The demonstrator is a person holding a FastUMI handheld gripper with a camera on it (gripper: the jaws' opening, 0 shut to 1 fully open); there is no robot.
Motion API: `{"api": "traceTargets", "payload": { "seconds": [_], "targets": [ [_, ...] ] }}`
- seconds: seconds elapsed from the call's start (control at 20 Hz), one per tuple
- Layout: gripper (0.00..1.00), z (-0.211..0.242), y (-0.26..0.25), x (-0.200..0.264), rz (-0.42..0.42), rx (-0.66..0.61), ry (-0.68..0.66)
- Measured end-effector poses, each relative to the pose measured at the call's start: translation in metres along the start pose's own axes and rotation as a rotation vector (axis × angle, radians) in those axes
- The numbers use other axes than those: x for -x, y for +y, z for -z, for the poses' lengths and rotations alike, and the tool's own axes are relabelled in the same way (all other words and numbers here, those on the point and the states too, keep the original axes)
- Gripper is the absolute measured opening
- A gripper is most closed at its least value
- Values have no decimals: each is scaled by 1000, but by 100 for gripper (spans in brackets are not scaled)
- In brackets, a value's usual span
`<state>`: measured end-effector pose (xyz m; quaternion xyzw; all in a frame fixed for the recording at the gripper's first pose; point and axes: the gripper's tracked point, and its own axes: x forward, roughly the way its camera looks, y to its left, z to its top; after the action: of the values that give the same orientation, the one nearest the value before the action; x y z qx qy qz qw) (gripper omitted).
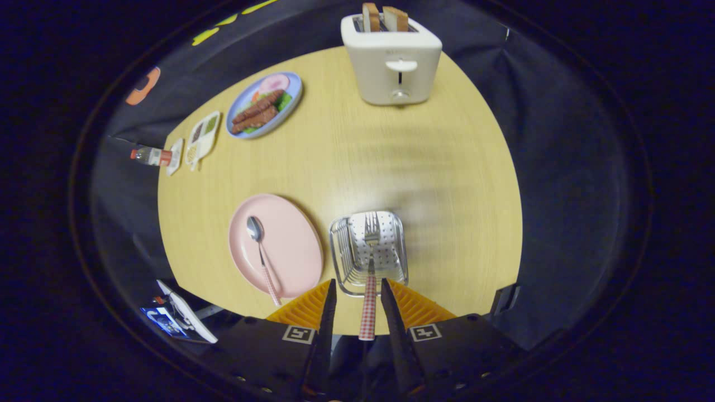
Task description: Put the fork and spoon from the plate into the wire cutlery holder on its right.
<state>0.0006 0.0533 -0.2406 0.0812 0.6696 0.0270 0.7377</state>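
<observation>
The fork (369, 279), with its red-and-white checked handle, stands in the wire cutlery holder (341, 254) tines down, and its handle rises between my fingers. My gripper (358, 282) hovers above the holder, open, with a gap on each side of the handle. The spoon (260, 245), which has the same checked handle, lies on the pink plate (290, 245) just left of the holder, bowl pointing away from me.
A white toaster (392, 64) with two bread slices stands at the table's far side. A blue plate of sausages (264, 104), a small white divided dish (202, 137) and a bottle (151, 156) sit far left. The wooden table's (447, 184) near edge lies just below the holder.
</observation>
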Motion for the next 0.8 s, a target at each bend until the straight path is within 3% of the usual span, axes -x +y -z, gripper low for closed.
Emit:
{"api": "traceTargets", "payload": {
  "seconds": [0.1,0.2,0.35,0.55,0.8],
  "targets": [
    [46,-21,14,11,-10,69,-159],
    [62,-29,35,24,-18,121,-268],
    [80,-32,68,32,-49,164,-392],
    [96,-13,120,37,-143,196,-514],
    [97,30,167,18,-224,267,-530]
  ]
}}
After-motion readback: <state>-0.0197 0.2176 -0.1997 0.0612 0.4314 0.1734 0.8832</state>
